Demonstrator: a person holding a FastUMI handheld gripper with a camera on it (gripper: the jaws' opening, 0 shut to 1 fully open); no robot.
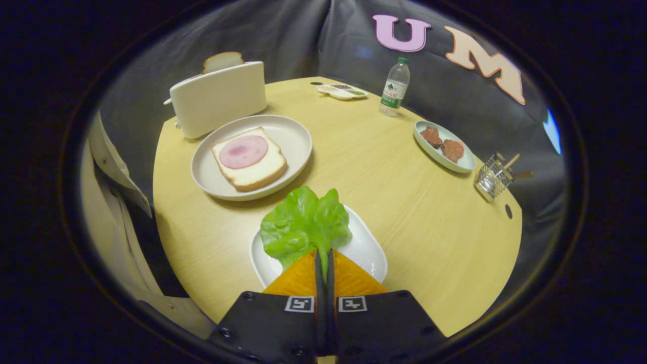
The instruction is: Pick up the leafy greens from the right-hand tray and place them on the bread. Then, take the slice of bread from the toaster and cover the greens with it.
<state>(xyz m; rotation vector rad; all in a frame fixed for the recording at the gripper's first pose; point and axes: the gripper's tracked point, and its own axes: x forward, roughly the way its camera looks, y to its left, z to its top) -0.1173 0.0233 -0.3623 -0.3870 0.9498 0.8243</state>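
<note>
My jaws are pressed together on the stem end of the greens, over the white tray. The leaf looks light, floppy and tearable; the stem seems the firmest hold. Bread waits beyond, left.

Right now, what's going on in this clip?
A handheld gripper is shut on the near end of the leafy greens over the white tray. Beyond, bread topped with a ham slice sits on a round plate, not yet covered. Another bread slice pokes from the toaster.
</note>
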